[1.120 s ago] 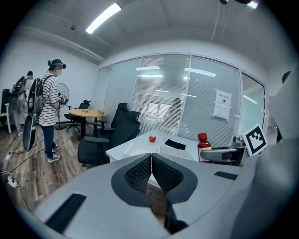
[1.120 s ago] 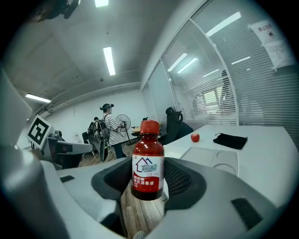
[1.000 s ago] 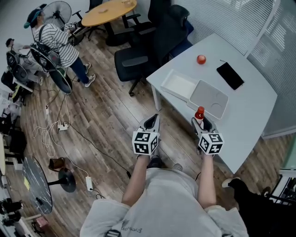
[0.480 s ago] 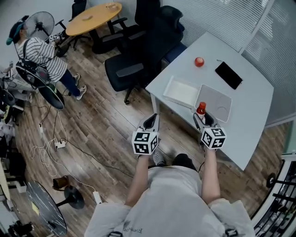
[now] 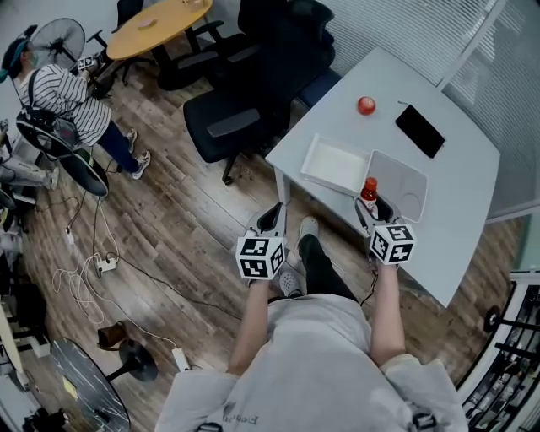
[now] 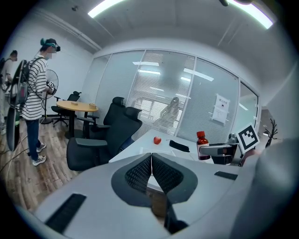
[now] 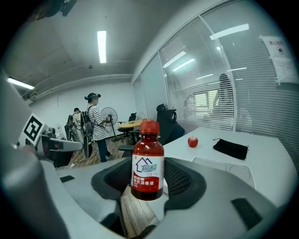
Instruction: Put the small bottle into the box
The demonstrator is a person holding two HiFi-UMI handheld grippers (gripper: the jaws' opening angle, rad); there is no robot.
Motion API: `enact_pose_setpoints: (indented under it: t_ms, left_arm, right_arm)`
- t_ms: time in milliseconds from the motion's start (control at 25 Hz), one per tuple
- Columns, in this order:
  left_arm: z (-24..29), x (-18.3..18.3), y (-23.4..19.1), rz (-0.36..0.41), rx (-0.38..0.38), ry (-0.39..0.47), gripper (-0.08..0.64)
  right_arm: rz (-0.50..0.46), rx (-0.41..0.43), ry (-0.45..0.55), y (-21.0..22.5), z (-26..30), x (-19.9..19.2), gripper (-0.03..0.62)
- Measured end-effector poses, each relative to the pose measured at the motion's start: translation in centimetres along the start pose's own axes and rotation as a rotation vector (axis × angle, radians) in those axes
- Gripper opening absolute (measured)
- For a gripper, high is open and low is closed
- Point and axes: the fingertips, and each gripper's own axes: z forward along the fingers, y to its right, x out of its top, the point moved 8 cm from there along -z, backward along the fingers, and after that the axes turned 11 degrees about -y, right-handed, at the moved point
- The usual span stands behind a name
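The small bottle (image 5: 369,196), dark red with a red cap and a white label, stands upright between the jaws of my right gripper (image 5: 372,208), which is shut on it. In the right gripper view the bottle (image 7: 148,168) fills the middle of the right gripper (image 7: 148,181). It hangs over the white table's near edge (image 5: 460,253), just in front of the open white box (image 5: 333,165) and its lid (image 5: 398,187). My left gripper (image 5: 272,221) is shut and empty over the wooden floor, left of the table; its jaws (image 6: 151,161) are pressed together.
A red apple (image 5: 365,105) and a flat black item (image 5: 419,131) lie farther back on the table. Black office chairs (image 5: 240,114) stand by the table's left corner. A person in a striped shirt (image 5: 63,89), a round yellow table (image 5: 156,21) and floor cables (image 5: 93,253) are at far left.
The person has stepped towards the table. My right gripper has carried the bottle forward, closer to the box. The left gripper stays shut beside it.
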Motion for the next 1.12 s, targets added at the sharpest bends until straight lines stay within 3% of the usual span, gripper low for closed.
enact_pose_setpoints:
  t_ms: [520, 720, 1120]
  left_arm:
    - [6.9, 6.0, -0.8, 0.086, -0.040, -0.013, 0.029]
    - [9.8, 7.7, -1.2, 0.109, -0.054, -0.030, 0.029]
    - [13.1, 9.4, -2.9, 0.109, -0.012, -0.066, 0.029]
  right_arm:
    - [-0.202, 0.030, -0.171, 4.5, 6.7, 5.4, 0.221]
    - [-0.352, 0.059, -0.265, 5.9, 9.5, 7.5, 0.221]
    - [-0.642, 0.155, -0.445, 7.4, 15.7, 9.6, 0.221]
